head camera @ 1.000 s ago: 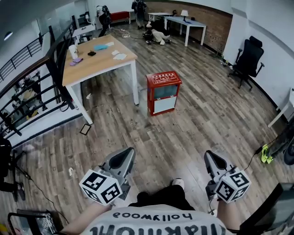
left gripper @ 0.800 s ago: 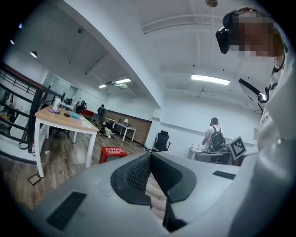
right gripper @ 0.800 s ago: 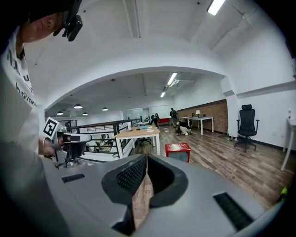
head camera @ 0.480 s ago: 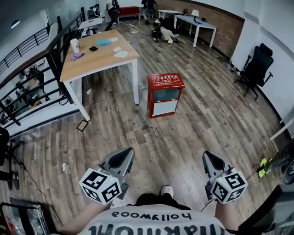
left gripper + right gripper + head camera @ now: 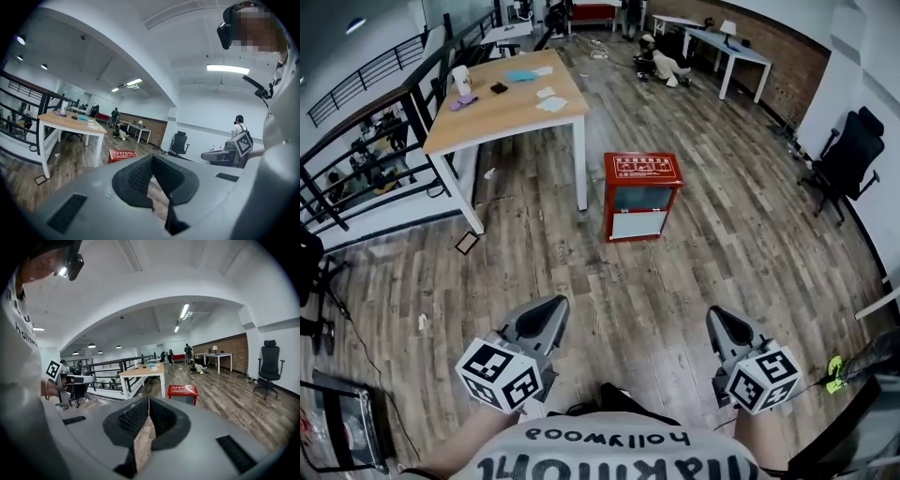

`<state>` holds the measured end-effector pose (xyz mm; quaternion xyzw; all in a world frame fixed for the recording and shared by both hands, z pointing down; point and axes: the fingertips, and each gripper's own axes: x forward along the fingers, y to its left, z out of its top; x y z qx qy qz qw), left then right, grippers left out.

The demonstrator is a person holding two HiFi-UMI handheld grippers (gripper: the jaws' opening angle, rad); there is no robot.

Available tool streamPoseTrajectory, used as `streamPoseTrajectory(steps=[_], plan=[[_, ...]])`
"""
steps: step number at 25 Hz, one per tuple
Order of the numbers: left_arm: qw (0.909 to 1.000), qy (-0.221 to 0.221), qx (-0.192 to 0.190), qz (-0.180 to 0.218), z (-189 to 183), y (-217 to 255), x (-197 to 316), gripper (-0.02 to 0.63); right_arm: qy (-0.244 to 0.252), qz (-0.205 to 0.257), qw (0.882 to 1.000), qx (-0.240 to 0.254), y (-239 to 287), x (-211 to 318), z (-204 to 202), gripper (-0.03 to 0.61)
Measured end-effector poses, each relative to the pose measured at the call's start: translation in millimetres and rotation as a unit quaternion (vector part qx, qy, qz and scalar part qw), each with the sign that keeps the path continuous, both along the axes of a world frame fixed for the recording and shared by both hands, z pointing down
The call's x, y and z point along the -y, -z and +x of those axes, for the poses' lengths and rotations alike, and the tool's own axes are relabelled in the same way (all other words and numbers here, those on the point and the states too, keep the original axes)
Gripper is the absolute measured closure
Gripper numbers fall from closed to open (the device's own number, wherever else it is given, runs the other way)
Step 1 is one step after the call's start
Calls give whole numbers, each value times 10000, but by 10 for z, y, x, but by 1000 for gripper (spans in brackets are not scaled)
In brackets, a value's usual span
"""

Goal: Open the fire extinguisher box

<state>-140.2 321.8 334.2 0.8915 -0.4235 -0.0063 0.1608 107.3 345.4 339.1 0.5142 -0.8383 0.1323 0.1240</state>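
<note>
We see the fire extinguisher box (image 5: 642, 195) at the frame's centre, just right of the table (image 5: 502, 117) in the upper left. An office chair (image 5: 851, 150) stands at the right edge.

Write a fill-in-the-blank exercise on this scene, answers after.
The fire extinguisher box is ___ in colour. It stands on the floor beside a table with ___ legs. The left gripper and the right gripper both have their jaws ___.
Missing words: red; white; shut.
</note>
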Motion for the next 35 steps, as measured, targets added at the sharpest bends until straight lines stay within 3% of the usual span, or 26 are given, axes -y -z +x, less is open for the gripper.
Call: streamPoseTrajectory(steps=[5, 13, 24, 35], plan=[[9997, 231, 3, -43, 205, -1, 196, 607, 165, 27, 9997, -174, -39, 202, 234, 566], [9996, 259, 94, 63, 579, 80, 271, 607, 350, -80, 9993, -64, -147, 346, 448, 566], [9991, 299, 297, 67, 662, 115, 274, 607, 471, -204, 9986, 138, -207, 440, 497, 566], [9997, 65, 235, 10, 771, 64, 736, 607, 326, -285, 9990, 72, -251, 762, 554, 566]])
